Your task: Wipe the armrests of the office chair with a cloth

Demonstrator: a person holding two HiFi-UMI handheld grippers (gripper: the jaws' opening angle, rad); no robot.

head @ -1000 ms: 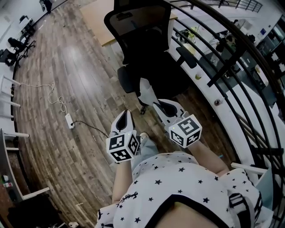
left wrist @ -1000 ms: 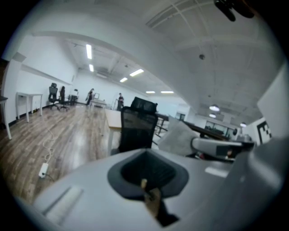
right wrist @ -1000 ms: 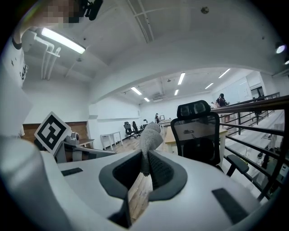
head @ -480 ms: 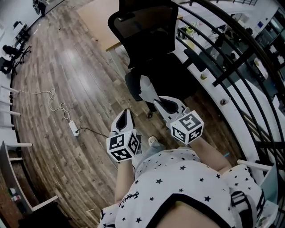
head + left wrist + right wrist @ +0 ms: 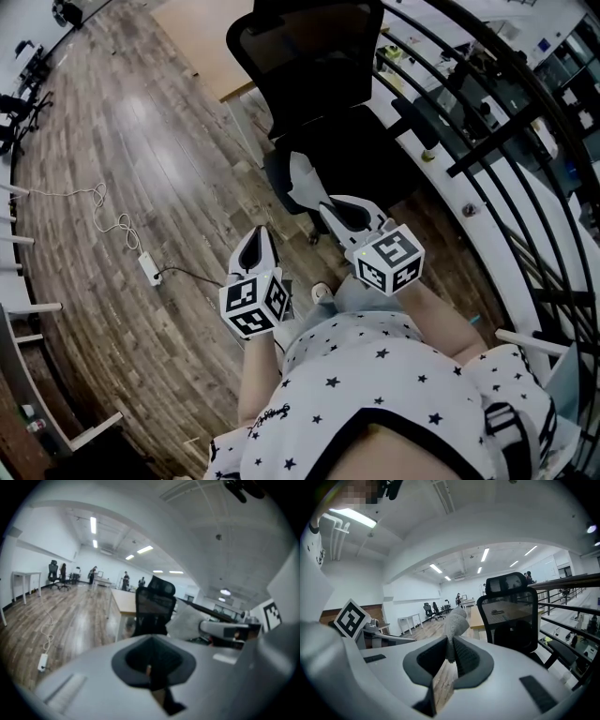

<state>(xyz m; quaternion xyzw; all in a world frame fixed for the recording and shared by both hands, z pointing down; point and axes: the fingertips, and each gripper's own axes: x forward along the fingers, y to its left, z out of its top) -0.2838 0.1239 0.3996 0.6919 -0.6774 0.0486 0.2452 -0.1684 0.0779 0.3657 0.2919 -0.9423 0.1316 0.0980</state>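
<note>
The right gripper [image 5: 451, 654] pinches a grey cloth [image 5: 455, 619] between its jaws. The cloth stands up out of the pads and hangs free, touching no part of the office chair [image 5: 317, 66]. The left gripper [image 5: 150, 670] has its jaws pressed together with nothing between them. It hangs farther back from the chair than the right one, on the chair's open side, away from the black railing [image 5: 487, 141].

The chair faces the person, seat nearest and backrest beyond. The one armrest [image 5: 415, 122] that shows clearly sits on the railing side of the chair, ahead of the cloth and to its right (the other armrest cannot be told apart from the dark seat in the head view). Its long axis runs front to back of the chair, roughly in line with the way the right gripper points. So the cloth-holding gripper is the nearer one. The coming reach probably goes forward and rightward, then strokes along the pad's length. No wiping contact is made yet.
</note>
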